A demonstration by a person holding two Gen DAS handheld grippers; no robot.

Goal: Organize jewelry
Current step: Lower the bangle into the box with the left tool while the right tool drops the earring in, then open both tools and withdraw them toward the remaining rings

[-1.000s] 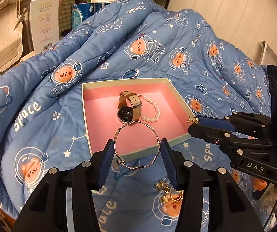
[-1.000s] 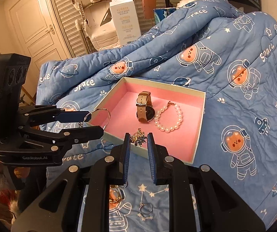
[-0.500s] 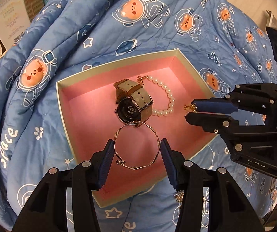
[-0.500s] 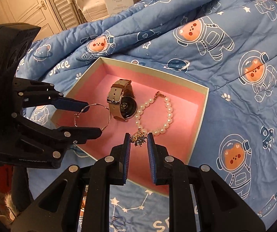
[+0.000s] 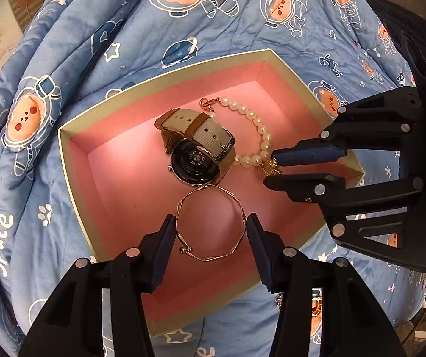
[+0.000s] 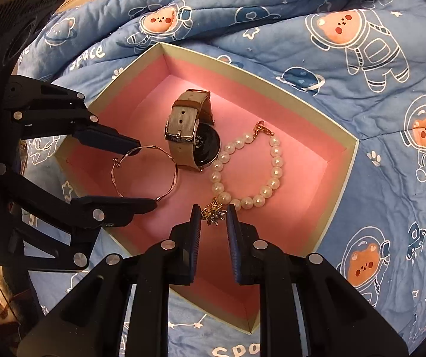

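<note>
Left gripper (image 5: 211,232) over near half of pink box (image 5: 64,154), jaws set wide and pinching gold bangle (image 5: 211,223) across its width. Bangle plane lies roughly flat, ring open toward camera, clasp ball at near-left; far edge right up against wristwatch (image 5: 198,151), contact or small gap unclear from left wrist view. In right wrist view, bangle (image 6: 144,175) held between left jaws, hanging above box floor, height hard to judge.

Right gripper (image 6: 213,217) at right side of box, jaws nearly together, clamped on small gold charm piece (image 6: 211,215), probably an earring or pendant. Charm sits just beside near end of pearl bracelet (image 6: 251,175), above pink floor.

Already in box: wristwatch lying on side, strap looped, case back showing; pearl bracelet curled to its right, clasp at far end. More small gold items on blue astronaut quilt (image 5: 227,29) near bottom edge of left wrist view, outside box.

Key relation for next move: both held pieces directly over box floor, free floor straight below each. Bangle below watch in frame, charm off to right of bangle, well apart from it. Likely step: lower and let go, bangle kept clear of watch, charm dropped near pearls. Risk: bangle catching on watch lug, charm snagging on jaw pad.
</note>
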